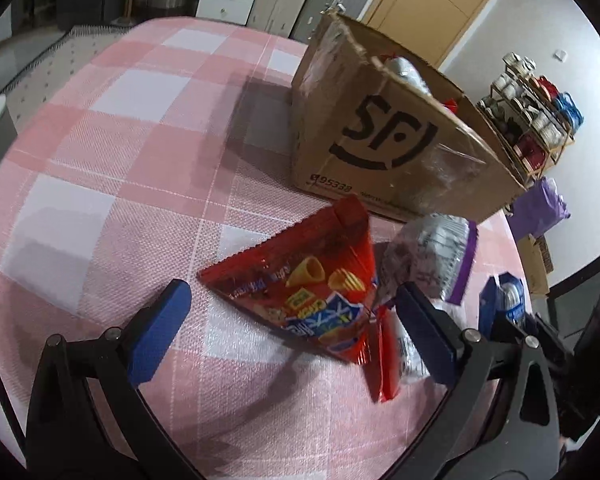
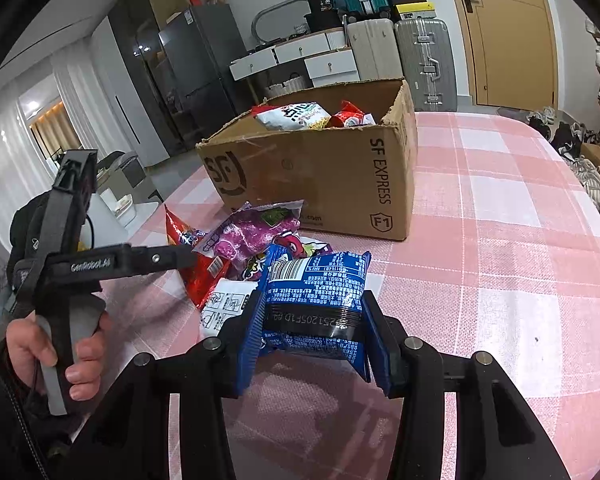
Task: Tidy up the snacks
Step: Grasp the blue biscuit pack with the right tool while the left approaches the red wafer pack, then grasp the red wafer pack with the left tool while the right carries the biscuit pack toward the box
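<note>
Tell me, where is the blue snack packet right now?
In the right wrist view, the blue snack packet is squeezed between the right gripper's fingers, above the pink checked tablecloth, just in front of the cardboard box.

1. This is a lived-in home, a combined dining and storage room.
2. A table (image 2: 500, 216) under a pink checked cloth fills the middle.
3. In the right wrist view, a dark fridge (image 2: 198, 68) stands at eleven o'clock, white drawers (image 2: 300, 58) and hard-shell suitcases (image 2: 424, 60) at twelve, a wooden door (image 2: 508, 36) at one.
4. Shoes (image 2: 584, 160) lie on the floor at three o'clock.
5. White curtains (image 2: 12, 152) hang at nine o'clock.
6. A shipping box (image 2: 320, 176) holding snack packets sits on the table.
</note>
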Demonstrator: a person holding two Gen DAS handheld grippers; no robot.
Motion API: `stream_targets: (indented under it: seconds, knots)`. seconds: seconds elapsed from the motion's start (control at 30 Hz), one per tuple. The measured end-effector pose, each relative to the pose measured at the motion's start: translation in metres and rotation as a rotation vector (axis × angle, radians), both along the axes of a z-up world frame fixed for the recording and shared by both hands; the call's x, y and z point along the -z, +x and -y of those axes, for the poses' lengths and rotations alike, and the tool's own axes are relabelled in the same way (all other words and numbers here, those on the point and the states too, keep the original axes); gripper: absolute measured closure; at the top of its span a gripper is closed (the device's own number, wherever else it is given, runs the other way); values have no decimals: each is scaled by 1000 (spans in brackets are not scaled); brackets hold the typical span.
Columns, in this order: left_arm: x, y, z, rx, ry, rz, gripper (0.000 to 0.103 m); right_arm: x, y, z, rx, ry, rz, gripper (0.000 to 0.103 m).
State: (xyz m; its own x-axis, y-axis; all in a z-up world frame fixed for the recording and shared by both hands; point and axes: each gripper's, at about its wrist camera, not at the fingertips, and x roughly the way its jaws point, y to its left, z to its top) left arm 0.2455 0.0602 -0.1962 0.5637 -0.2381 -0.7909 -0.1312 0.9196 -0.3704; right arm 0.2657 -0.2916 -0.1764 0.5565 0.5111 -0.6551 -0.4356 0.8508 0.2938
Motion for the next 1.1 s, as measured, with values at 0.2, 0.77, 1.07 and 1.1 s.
stream_targets:
  seconds: [0.2, 0.77, 1.07, 1.1]
  knots:
    - [1, 11, 1, -15, -22, 15, 9, 1, 0, 0, 2, 1, -3, 56]
    - [-4, 6, 24, 39, 83, 14, 48, -1, 0, 2, 9, 13, -2, 56]
    - [-11, -4, 19, 47, 89, 33, 48, -6, -5, 7, 19, 18, 8, 56]
    - [-13, -7, 19, 46, 97, 38, 48, -7, -5, 7, 20, 19, 10, 56]
